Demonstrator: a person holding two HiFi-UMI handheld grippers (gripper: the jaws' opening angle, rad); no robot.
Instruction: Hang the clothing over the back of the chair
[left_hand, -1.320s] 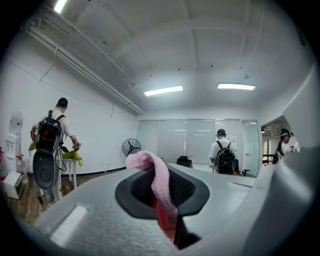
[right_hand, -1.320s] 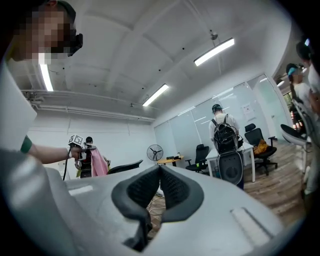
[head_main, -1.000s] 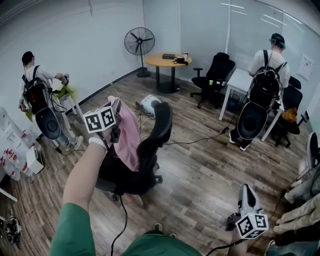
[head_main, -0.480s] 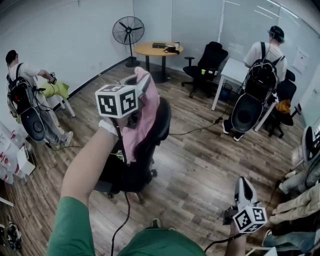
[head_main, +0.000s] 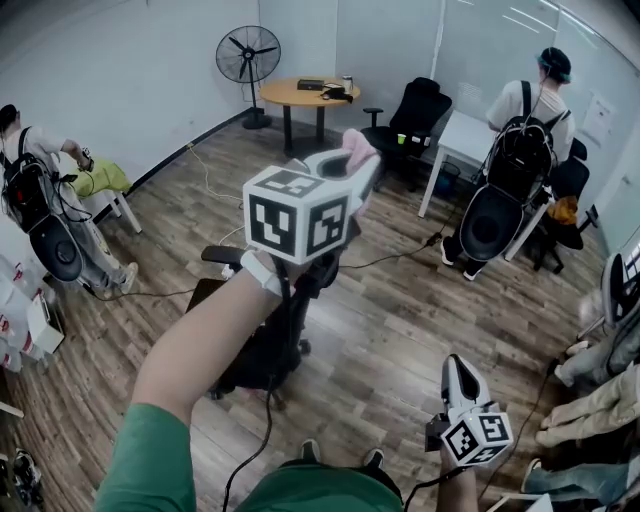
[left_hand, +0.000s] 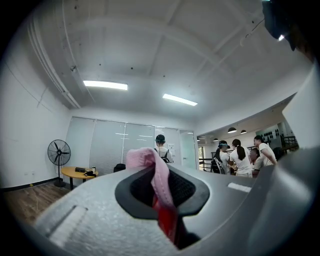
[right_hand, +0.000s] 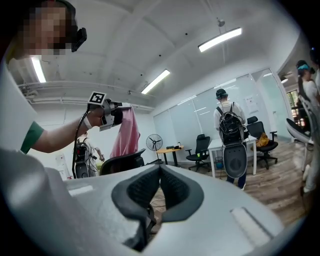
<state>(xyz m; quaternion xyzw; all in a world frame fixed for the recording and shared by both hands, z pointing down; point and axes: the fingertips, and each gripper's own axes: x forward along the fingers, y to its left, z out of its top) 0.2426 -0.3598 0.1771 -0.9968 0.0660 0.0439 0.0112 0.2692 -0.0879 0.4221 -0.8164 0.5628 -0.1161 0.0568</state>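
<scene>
Over the chair (right_hand: 121, 163), left claw (left_hand: 159, 186) grips clothing (right_hand: 126, 131); closed right claw (right_hand: 159, 176) sees it hanging.

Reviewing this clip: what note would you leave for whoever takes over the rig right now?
Left gripper: shut on the pink garment, raised above the black office chair; the cloth hangs down from the jaws.
Right gripper: shut, nothing in it, low at the person's right side.
Done: the garment is gripped and lifted to chair height.
Left: it is not yet draped. Lower it across the top of the chair back so it falls on both sides, then open the left jaws.
</scene>
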